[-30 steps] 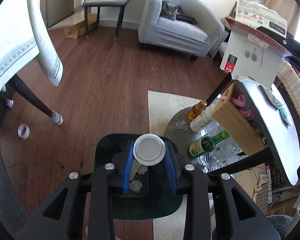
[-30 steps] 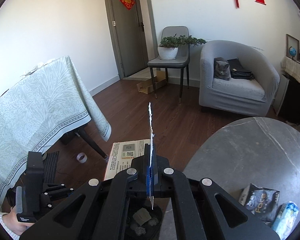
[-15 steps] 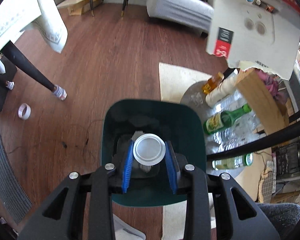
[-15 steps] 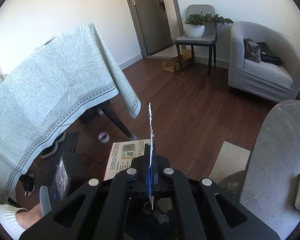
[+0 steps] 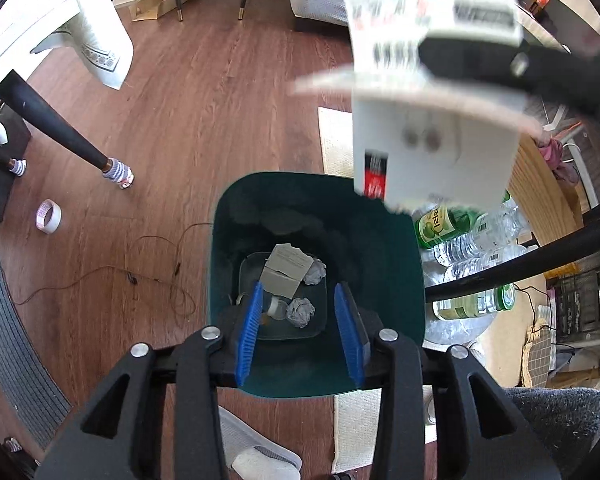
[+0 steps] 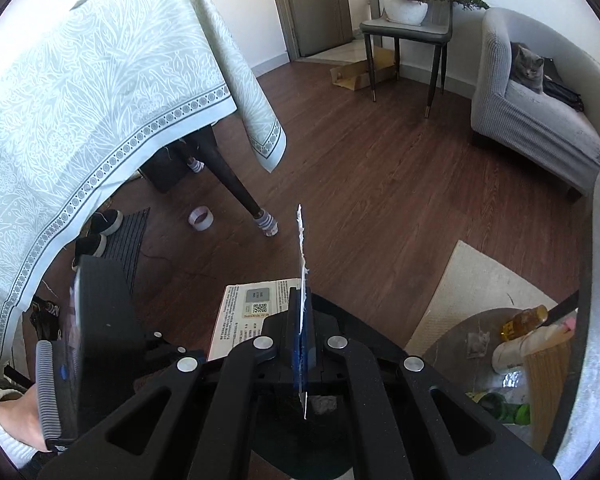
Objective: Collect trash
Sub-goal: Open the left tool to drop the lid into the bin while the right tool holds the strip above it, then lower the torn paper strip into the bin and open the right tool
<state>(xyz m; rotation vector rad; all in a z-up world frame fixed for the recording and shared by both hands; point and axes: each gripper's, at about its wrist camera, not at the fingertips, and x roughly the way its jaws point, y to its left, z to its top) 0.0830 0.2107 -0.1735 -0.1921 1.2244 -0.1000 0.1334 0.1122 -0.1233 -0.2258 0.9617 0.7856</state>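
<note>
1. Left wrist view: the left gripper (image 5: 298,330) hangs right over the dark green bin (image 5: 404,272), pointing steeply down so anything let go falls inside. Its blue pads stand partly apart with nothing between them; the jaws have just been opening, and the white-capped bottle (image 5: 274,305) now lies at the bottom of the bin, cap hidden behind the left pad.
2. Count in the bin: 1 bottle, 1 grey cardboard piece (image 5: 286,270), 2 crumpled paper balls (image 5: 301,312).
3. Same view, upper right: the torn white carton (image 5: 432,148) comes in blurred over the bin's far rim, carried by the right gripper, most likely so it drops in next.
4. Beside the bin, bottles under the round table: at least 2 green glass ones (image 5: 446,222) and several clear plastic ones; I cannot give an exact count.
5. Right wrist view: the right gripper (image 6: 302,338) is clamped tight on the carton, seen edge-on as 1 thin white sheet with a printed flap folding out to the left.
6. The bin's opening shows dark just below those fingers, so the drop looks lined up, though not yet made.
7. On the floor: 1 tape roll (image 6: 200,218).
</note>
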